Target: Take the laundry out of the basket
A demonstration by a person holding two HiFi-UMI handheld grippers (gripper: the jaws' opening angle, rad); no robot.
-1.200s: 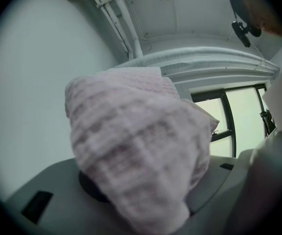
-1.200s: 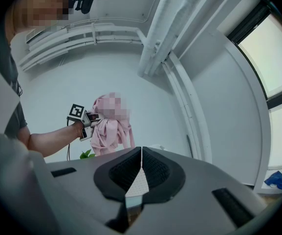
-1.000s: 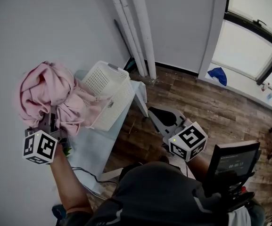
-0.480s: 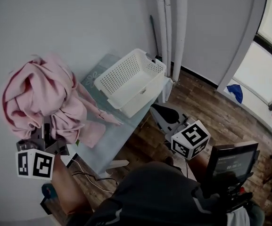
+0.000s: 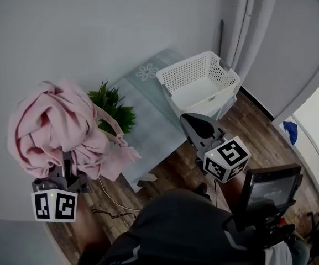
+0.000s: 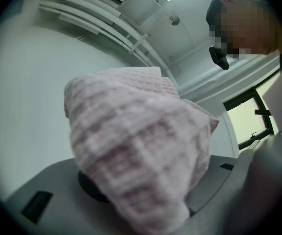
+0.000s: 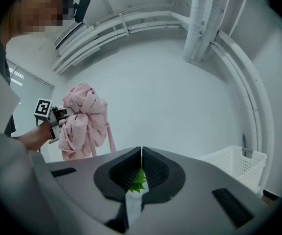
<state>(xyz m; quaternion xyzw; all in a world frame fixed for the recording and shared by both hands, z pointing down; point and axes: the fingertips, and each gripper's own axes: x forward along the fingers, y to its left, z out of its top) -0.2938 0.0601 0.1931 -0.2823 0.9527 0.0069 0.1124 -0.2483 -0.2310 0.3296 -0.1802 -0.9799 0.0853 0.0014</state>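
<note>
A bundle of pink laundry [image 5: 57, 128] hangs bunched in the air at the left, clear of the table, with my left gripper [image 5: 66, 173] shut on its lower part. In the left gripper view the pink waffle cloth [image 6: 141, 151] fills the space between the jaws and hides the fingertips. The white perforated basket [image 5: 200, 84] stands on the glass table [image 5: 148, 120] at the upper right, and its inside looks bare. My right gripper [image 5: 199, 127] hovers over the table's near edge, shut and holding nothing. The right gripper view shows the laundry [image 7: 84, 119] at left and the basket [image 7: 236, 165] at lower right.
A green potted plant [image 5: 112, 106] stands beside the table, just right of the laundry. White pipes [image 5: 247, 15] run up the wall behind the basket. A black device with a screen [image 5: 270, 191] sits at my lower right. Cables [image 5: 115, 203] lie on the wood floor.
My left gripper has carried the pink bundle away from the basket, off the table's left side. The view has swung left; the basket now lies far to the upper right and the plant has appeared.
</note>
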